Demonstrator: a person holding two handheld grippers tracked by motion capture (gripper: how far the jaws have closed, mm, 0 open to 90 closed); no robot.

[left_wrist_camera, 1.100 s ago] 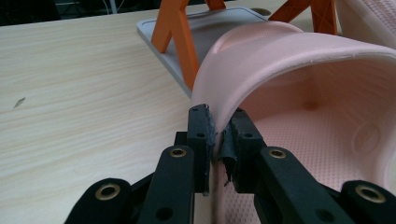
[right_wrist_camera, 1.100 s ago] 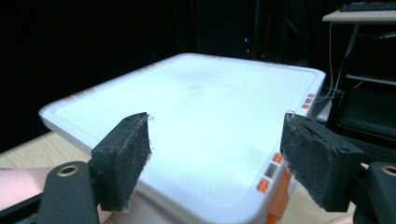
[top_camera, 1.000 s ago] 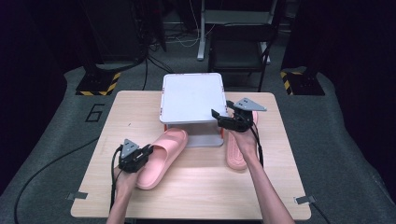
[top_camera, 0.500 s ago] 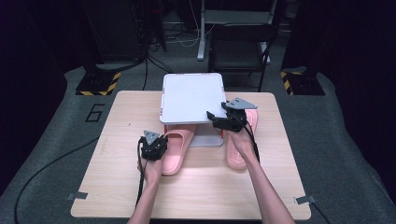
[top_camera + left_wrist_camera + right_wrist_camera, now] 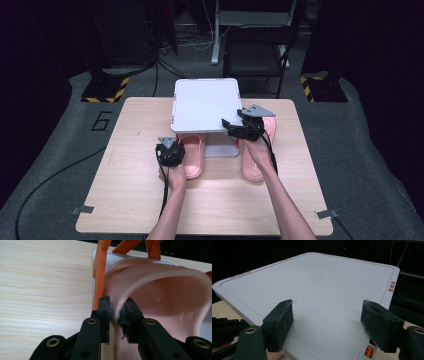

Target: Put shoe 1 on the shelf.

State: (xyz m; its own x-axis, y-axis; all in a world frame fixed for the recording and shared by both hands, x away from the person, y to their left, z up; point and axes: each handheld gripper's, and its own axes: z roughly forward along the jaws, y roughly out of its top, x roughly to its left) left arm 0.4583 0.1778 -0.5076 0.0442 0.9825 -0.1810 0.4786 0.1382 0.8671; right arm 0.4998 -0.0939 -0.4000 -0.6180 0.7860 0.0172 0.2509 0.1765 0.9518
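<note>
Slippers at the white stand, left one clamped by its strap edge.

My left gripper (image 5: pixel 170 150) pinches the side wall of the left pink slipper (image 5: pixel 190 156), whose toe end sits under the white stand (image 5: pixel 205 104), tight against its orange leg (image 5: pixel 99 277); bare table (image 5: pixel 125 175) lies open to its left and toward me. My right gripper (image 5: pixel 235 127) hovers with jaws spread wide over the stand's near right corner, nothing between the pads. Just under that hand lies the right pink slipper (image 5: pixel 253 167), beside the stand, with clear wood out to the table's right edge.
</note>
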